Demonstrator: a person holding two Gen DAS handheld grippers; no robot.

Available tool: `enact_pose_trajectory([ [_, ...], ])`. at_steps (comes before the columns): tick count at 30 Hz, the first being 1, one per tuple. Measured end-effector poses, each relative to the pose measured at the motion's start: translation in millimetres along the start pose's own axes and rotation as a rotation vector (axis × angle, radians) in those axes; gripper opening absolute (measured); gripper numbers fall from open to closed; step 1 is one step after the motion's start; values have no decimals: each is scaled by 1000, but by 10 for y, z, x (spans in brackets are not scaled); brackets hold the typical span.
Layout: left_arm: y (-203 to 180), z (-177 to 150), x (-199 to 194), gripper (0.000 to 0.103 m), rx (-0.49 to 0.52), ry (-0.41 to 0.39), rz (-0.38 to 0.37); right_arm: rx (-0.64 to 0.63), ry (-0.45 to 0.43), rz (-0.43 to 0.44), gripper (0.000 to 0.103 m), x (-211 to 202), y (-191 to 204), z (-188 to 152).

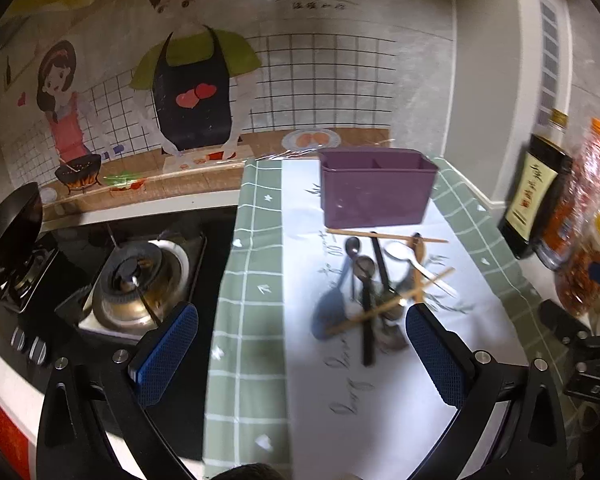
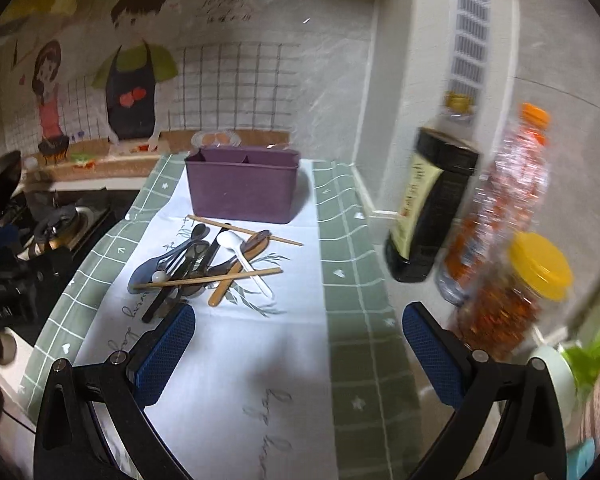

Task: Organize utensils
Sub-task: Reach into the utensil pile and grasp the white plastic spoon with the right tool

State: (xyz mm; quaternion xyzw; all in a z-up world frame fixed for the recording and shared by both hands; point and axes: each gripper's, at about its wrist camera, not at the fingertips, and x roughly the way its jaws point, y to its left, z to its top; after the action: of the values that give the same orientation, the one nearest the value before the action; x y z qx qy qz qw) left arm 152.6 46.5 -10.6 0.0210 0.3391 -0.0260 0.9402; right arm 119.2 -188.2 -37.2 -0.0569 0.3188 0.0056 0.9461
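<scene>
A purple utensil holder with a divider stands at the back of the white cloth. In front of it lies a heap of utensils: wooden chopsticks, a white plastic spoon, dark spoons, a wooden spoon, black chopsticks. My left gripper is open, just short of the heap, nothing between its blue pads. My right gripper is open too, over bare cloth to the right of and nearer than the heap.
A gas stove with a black pan lies left of the green checked mat. A dark sauce bottle, an orange-capped bottle and a yellow-lidded chilli jar stand at the right by the wall.
</scene>
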Motion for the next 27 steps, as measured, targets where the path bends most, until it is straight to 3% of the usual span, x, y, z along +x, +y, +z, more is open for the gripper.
enact_pose_trajectory([
  [3, 219, 83, 153, 103, 4, 17, -21, -28, 32, 45, 103, 312, 143, 162],
  [6, 420, 117, 275, 103, -8, 28, -42, -30, 70, 152, 100, 689, 282, 357],
  [8, 568, 133, 368, 103, -31, 40, -50, -51, 110, 206, 76, 943, 399, 462],
  [9, 619, 127, 395, 103, -41, 45, -53, -64, 148, 228, 58, 1114, 468, 518],
  [10, 676, 131, 435, 103, -50, 52, -58, -73, 189, 244, 48, 1304, 524, 568],
  [15, 835, 88, 583, 103, -45, 87, -103, -87, 294, 206, 47, 1984, 695, 662],
  [18, 874, 54, 684, 103, -39, 117, -123, -104, 341, 177, 37, 2226, 763, 652],
  [20, 903, 45, 759, 103, -40, 132, -128, -104, 365, 150, 36, 2330, 774, 633],
  [27, 805, 26, 1030, 103, -28, 184, -168, -25, 330, 124, 33, 1955, 552, 726],
])
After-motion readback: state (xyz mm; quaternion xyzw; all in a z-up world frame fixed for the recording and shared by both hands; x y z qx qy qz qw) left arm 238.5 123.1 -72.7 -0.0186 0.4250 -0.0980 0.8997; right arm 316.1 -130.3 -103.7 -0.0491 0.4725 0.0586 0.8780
